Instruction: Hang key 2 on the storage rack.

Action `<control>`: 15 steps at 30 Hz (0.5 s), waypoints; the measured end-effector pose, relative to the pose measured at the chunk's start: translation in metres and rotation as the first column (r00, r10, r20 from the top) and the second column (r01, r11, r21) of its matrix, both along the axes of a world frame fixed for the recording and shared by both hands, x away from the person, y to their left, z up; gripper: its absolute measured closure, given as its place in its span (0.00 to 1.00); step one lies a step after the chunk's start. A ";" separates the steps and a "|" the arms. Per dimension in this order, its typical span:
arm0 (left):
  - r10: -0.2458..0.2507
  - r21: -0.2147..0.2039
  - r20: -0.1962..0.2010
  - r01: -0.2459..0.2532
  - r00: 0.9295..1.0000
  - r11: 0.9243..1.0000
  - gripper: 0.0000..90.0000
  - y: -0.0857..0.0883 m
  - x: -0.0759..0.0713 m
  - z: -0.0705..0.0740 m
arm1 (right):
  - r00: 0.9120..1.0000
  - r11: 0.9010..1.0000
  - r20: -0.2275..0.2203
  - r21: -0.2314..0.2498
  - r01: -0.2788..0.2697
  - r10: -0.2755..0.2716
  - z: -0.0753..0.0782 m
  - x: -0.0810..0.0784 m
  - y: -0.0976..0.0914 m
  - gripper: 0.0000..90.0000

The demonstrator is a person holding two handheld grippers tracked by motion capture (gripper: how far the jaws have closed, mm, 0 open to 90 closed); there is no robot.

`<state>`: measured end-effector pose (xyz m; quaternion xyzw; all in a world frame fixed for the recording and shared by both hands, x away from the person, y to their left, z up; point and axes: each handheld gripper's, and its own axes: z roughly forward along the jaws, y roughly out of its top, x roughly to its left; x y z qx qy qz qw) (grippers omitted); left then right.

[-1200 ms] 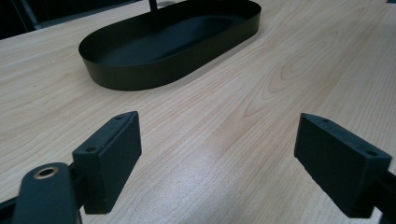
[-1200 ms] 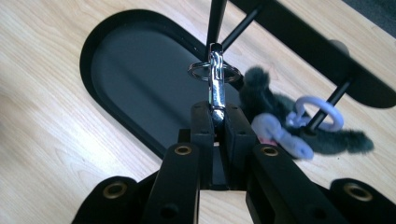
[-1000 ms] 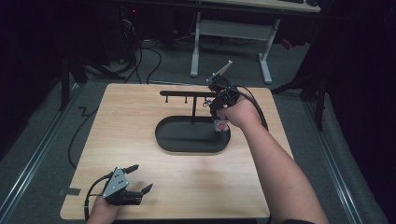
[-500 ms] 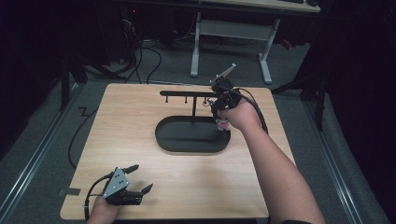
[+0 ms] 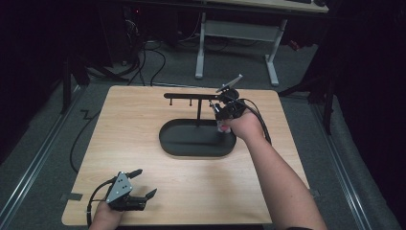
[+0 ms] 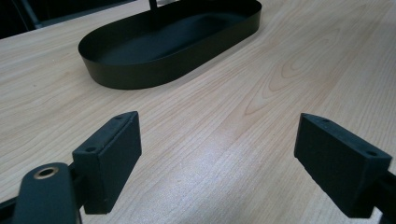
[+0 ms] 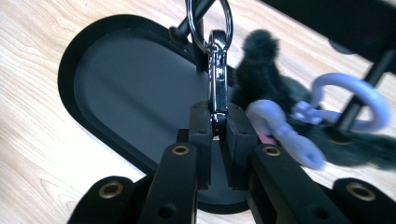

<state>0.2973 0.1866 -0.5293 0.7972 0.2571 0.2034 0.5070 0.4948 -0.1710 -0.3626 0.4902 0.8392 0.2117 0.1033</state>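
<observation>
light: table (image 5: 143,143) lit from above, surroundings dark | glare: soft sheen on wood | blur: plush charm (image 7: 280,93)

The room was dark. A pale wooden counter (image 5: 143,120) stood on grey carpet (image 5: 43,143). Behind it a white-legged desk (image 5: 239,33) stood, black cables (image 5: 153,57) trailing over the floor beside it.

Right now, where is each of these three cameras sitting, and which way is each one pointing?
High view: above the table's near edge, looking forward and down; both forearms enter from below, left gripper open, right gripper at the stand.
Left gripper view: low, looking along open jaws across the table.
Right gripper view: looking down along jaws shut on a metal clasp with a furry keychain.
All three share the black oval tray.
</observation>
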 end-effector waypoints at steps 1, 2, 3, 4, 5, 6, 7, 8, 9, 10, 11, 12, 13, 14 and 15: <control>0.000 0.000 0.000 0.000 1.000 1.000 0.17 0.000 0.000 0.000 | 1.000 1.000 0.001 0.000 -0.002 0.002 -0.002 0.000 0.000 0.92; -0.001 0.003 -0.002 0.001 1.000 1.000 0.17 0.000 0.000 0.000 | 1.000 1.000 -0.001 0.005 -0.002 0.002 -0.004 0.001 0.001 0.92; -0.001 0.003 -0.002 0.001 1.000 1.000 0.17 0.000 0.000 0.000 | 1.000 1.000 -0.007 0.006 0.007 -0.007 -0.005 0.001 0.001 0.92; -0.001 0.003 -0.002 0.001 1.000 1.000 0.17 0.000 0.000 0.000 | 1.000 1.000 -0.013 0.009 0.014 -0.014 -0.007 0.001 0.002 0.91; -0.001 0.003 -0.002 0.001 1.000 1.000 0.17 0.000 0.000 0.000 | 1.000 1.000 -0.005 0.007 0.001 -0.001 -0.009 0.002 0.002 0.90; 0.000 0.001 0.001 0.000 1.000 1.000 0.17 0.000 0.000 0.000 | 1.000 1.000 -0.008 0.009 0.000 0.000 -0.010 0.003 0.003 0.90; -0.001 0.001 0.001 0.001 1.000 1.000 0.17 0.000 0.000 0.000 | 1.000 1.000 -0.012 0.009 0.005 -0.005 -0.012 0.003 0.003 0.89; 0.000 0.001 0.001 0.000 1.000 1.000 0.17 0.000 0.000 0.000 | 1.000 1.000 -0.012 0.007 0.007 -0.007 -0.013 0.004 0.004 0.88; 0.000 0.000 0.001 0.000 1.000 1.000 0.17 0.000 0.000 0.000 | 1.000 1.000 -0.009 0.013 0.008 -0.007 -0.015 0.004 0.004 0.87; 0.000 0.000 0.000 0.000 1.000 1.000 0.17 0.000 0.000 0.000 | 1.000 1.000 -0.014 0.014 0.010 -0.009 -0.017 0.005 0.004 0.87; 0.000 0.001 0.000 0.000 1.000 1.000 0.17 0.000 0.000 0.000 | 1.000 1.000 -0.014 0.011 0.012 -0.012 -0.018 0.006 0.004 0.86; -0.001 0.004 -0.002 0.001 1.000 1.000 0.17 0.000 0.000 0.000 | 1.000 1.000 -0.013 0.014 0.014 -0.014 -0.020 0.006 0.005 0.85; 0.000 0.004 0.000 0.000 1.000 1.000 0.17 0.000 0.000 0.000 | 1.000 1.000 -0.010 0.015 0.013 -0.013 -0.021 0.006 0.005 0.84; 0.000 0.005 0.000 0.000 1.000 1.000 0.17 0.000 0.000 0.000 | 1.000 1.000 -0.014 0.018 0.014 -0.013 -0.021 0.007 0.005 0.83; 0.001 0.005 0.000 -0.001 1.000 1.000 0.17 0.000 0.000 0.000 | 1.000 1.000 -0.018 0.017 0.015 -0.014 -0.022 0.007 0.005 0.82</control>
